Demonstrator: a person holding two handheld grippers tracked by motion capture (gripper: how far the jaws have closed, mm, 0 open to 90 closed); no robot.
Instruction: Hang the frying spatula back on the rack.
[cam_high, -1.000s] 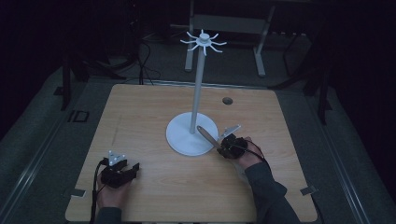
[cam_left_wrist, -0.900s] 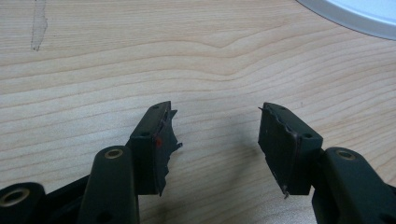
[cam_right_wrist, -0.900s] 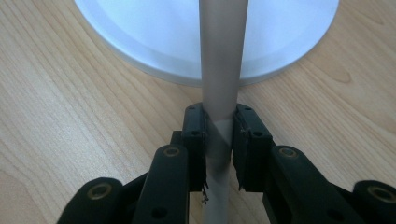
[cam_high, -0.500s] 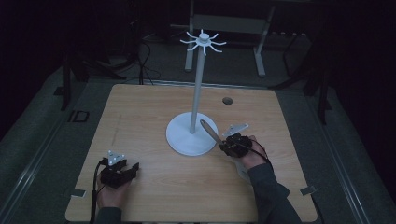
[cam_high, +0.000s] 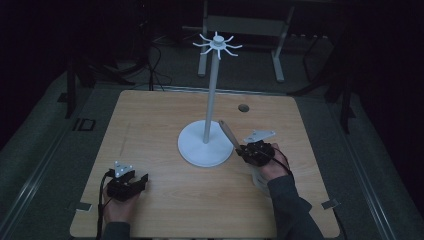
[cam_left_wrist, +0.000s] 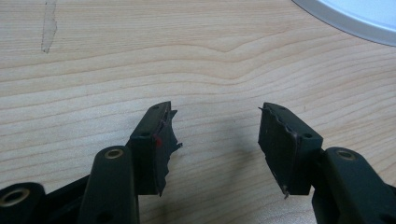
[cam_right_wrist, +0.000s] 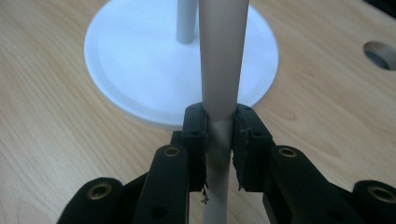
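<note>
Gripping a grey rod (cam_right_wrist: 219, 70) beside the white stand (cam_high: 205, 145), the right tool (cam_right_wrist: 219, 128); left tool (cam_left_wrist: 215, 140) gapes wide.

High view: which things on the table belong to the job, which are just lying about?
In the job:
- grey rod, clamped in the right gripper
- white stand with hooked top, next to the rod

Lying about:
- left gripper, fingers open, nothing between them, resting near the table edge
- round hole in the table

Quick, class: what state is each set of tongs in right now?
Left tongs: open, nothing between them, resting low over the table.
Right tongs: closed on a pale rod, held near the white stand.
</note>
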